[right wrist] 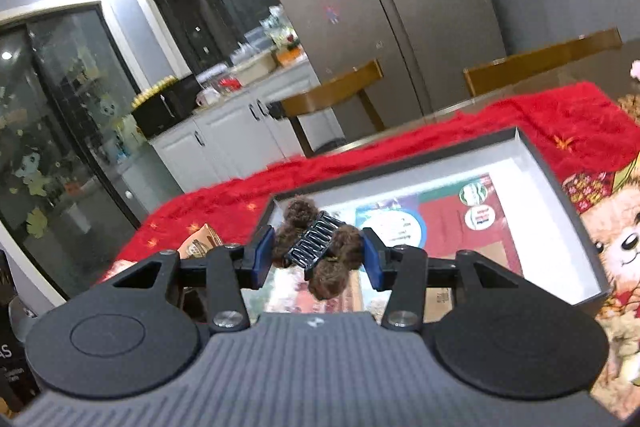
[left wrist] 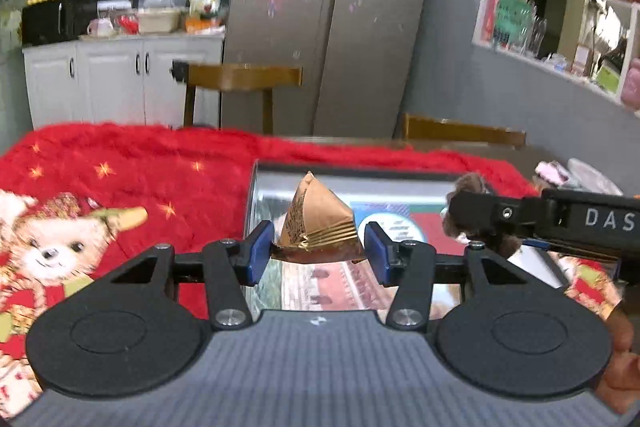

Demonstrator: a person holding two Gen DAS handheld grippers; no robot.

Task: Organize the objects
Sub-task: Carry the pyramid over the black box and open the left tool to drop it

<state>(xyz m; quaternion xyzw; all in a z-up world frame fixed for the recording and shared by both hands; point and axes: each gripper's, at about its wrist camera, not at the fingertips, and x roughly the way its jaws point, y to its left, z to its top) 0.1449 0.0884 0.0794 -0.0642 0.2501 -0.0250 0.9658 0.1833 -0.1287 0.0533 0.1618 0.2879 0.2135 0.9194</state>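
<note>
My left gripper (left wrist: 319, 253) is shut on a brown pyramid-shaped packet (left wrist: 316, 223), held by its lower seam above the near left part of an open shallow box (left wrist: 256, 187) with a printed picture on its floor. My right gripper (right wrist: 319, 255) is shut on a brown furry hair claw clip (right wrist: 318, 247) with a black comb in its middle, above the near left corner of the same box (right wrist: 560, 187). In the left wrist view the right gripper's black finger (left wrist: 480, 209) reaches in from the right with the furry clip (left wrist: 472, 183). The packet (right wrist: 200, 241) peeks out at left in the right wrist view.
The box lies on a red fluffy blanket (left wrist: 132, 163) with gold stars and a bear picture. Behind the table stand two wooden chairs (left wrist: 244, 77), a steel fridge (left wrist: 332, 19), white cabinets (left wrist: 120, 75) with cluttered tops and a shelf unit (left wrist: 560, 7). A hand (left wrist: 622, 375) shows at lower right.
</note>
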